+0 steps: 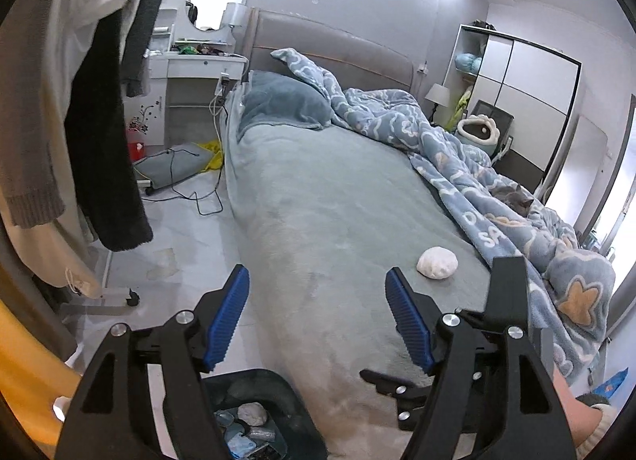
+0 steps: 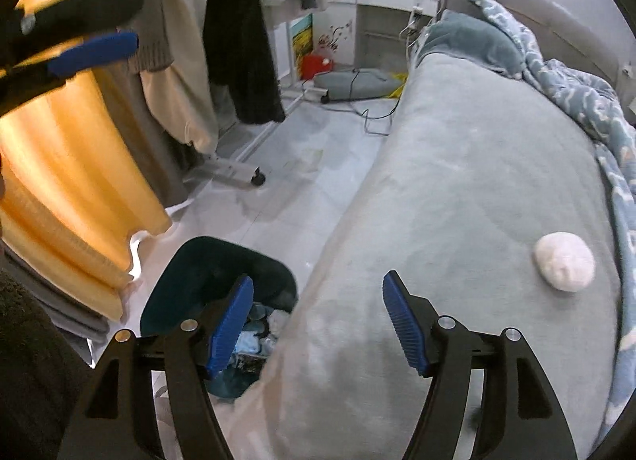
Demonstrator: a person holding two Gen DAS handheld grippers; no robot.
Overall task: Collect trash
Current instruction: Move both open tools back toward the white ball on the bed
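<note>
A crumpled white paper ball (image 1: pixel 437 263) lies on the grey-green bed sheet (image 1: pixel 338 190), ahead and to the right of my open, empty left gripper (image 1: pixel 316 293). It also shows in the right wrist view (image 2: pixel 564 261), to the right of my open, empty right gripper (image 2: pixel 318 301). A dark bin (image 2: pixel 190 281) stands on the floor beside the bed, holding white and blue trash (image 2: pixel 254 341); it also shows in the left wrist view (image 1: pixel 258 384), under the left gripper. The right gripper's body (image 1: pixel 508 301) shows at the right of the left wrist view.
A rumpled blue quilt (image 1: pixel 457 150) covers the bed's right side, with a grey cat (image 1: pixel 512 198) on it. A wheeled clothes rack with hanging clothes (image 2: pixel 238 43) and an orange curtain (image 2: pixel 71 166) stand left. Cables (image 1: pixel 198 198) and a grey cushion lie on the floor by a white dresser (image 1: pixel 198 62).
</note>
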